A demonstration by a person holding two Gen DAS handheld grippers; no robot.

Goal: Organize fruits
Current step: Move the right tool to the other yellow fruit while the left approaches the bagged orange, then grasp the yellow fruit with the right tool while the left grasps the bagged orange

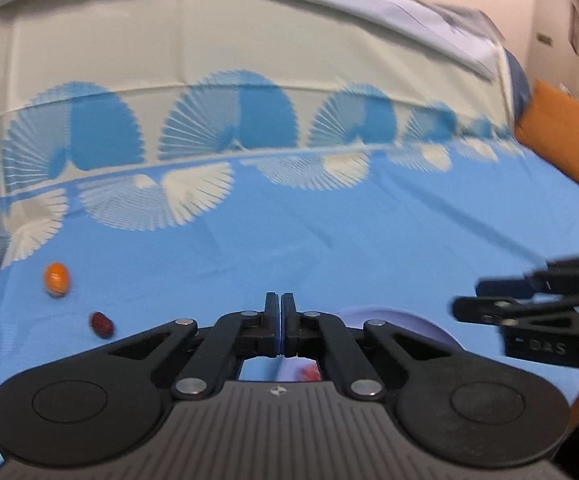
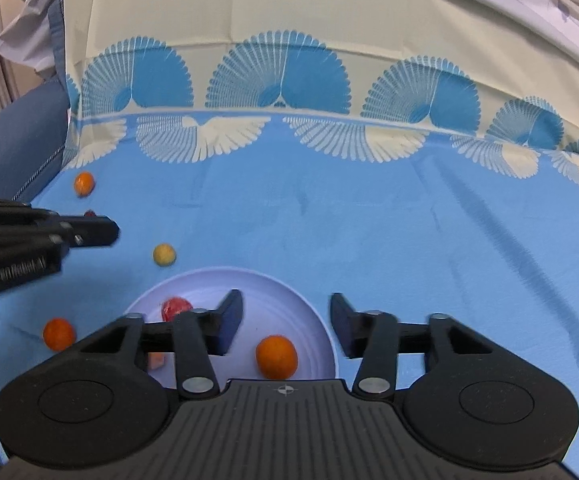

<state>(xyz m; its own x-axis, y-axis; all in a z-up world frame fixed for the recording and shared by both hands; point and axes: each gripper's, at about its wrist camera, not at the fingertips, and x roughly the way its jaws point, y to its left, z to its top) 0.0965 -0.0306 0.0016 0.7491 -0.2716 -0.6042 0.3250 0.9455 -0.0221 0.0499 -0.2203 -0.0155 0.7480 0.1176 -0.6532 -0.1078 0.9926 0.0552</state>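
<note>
My left gripper (image 1: 280, 300) is fully closed, its two fingers pressed flat together with nothing between them. My right gripper (image 2: 285, 326) stands apart over the pale plate (image 2: 313, 308), jaws parted and empty, with an orange fruit (image 2: 276, 357) lying on the plate just below the gap.

The plate already holds that orange fruit, a red fruit (image 2: 176, 307) behind my right gripper's left finger, and a small pinkish piece (image 2: 156, 360) I cannot identify. The rest is loose on the blue cloth (image 2: 369, 220): a yellow fruit (image 2: 164, 255) just ahead and left of the plate, another orange one (image 2: 59, 333) close to my right gripper's left side, and a far orange one (image 2: 84, 183) well ahead and left. From my left gripper, that far orange one (image 1: 56, 279) and a dark red fruit (image 1: 101, 324) lie ahead and to its left.

These look small, light and round (probably smooth, so inclined to roll or squirt out). I would open wide, straddle each across its widest middle, and close gently; the cloth gives a little, so I can come down low around it.
</note>
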